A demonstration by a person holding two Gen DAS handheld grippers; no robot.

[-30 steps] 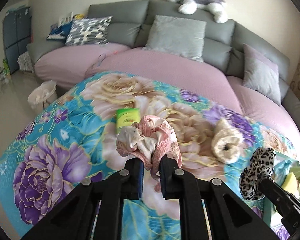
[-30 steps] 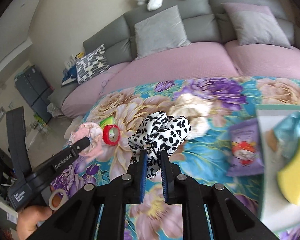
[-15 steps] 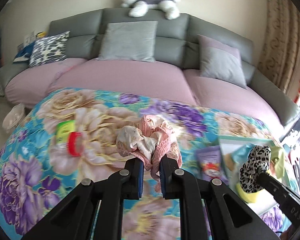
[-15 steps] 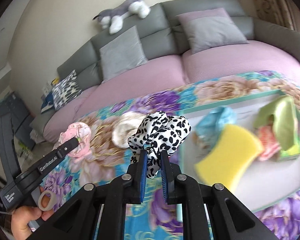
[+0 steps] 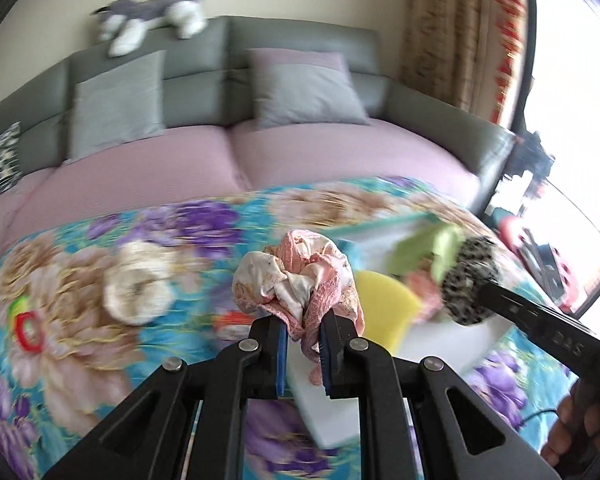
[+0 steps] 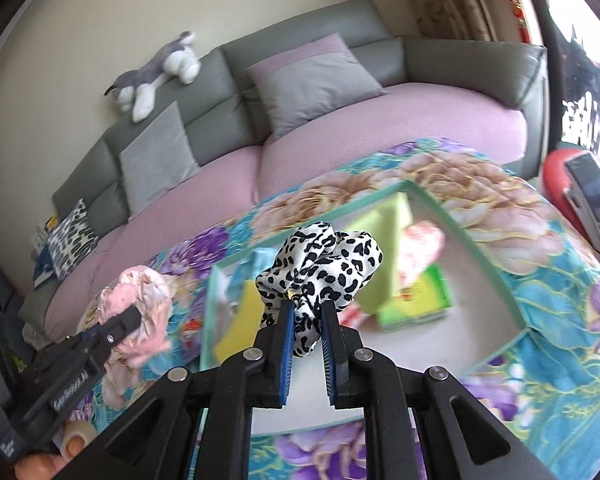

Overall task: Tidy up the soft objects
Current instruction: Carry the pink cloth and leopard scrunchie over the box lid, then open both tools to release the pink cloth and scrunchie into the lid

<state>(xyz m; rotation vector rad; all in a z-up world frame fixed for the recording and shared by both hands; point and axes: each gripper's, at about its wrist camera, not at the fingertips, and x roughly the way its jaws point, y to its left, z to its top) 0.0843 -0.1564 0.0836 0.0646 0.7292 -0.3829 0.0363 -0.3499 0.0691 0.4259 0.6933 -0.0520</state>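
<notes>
Your left gripper (image 5: 303, 354) has its jaws closed tight on the pink scrunchie (image 5: 296, 280), held above the tabletop by the near edge of the green-rimmed tray (image 6: 480, 248). Your right gripper (image 6: 305, 354) pinches the leopard scrunchie (image 6: 320, 264) over the tray. Both are light, limp and squashy (they will sag, not slip), so hold a bunched fold and release low.

Both grippers' fingers (image 5: 278, 336) clamped.
</notes>
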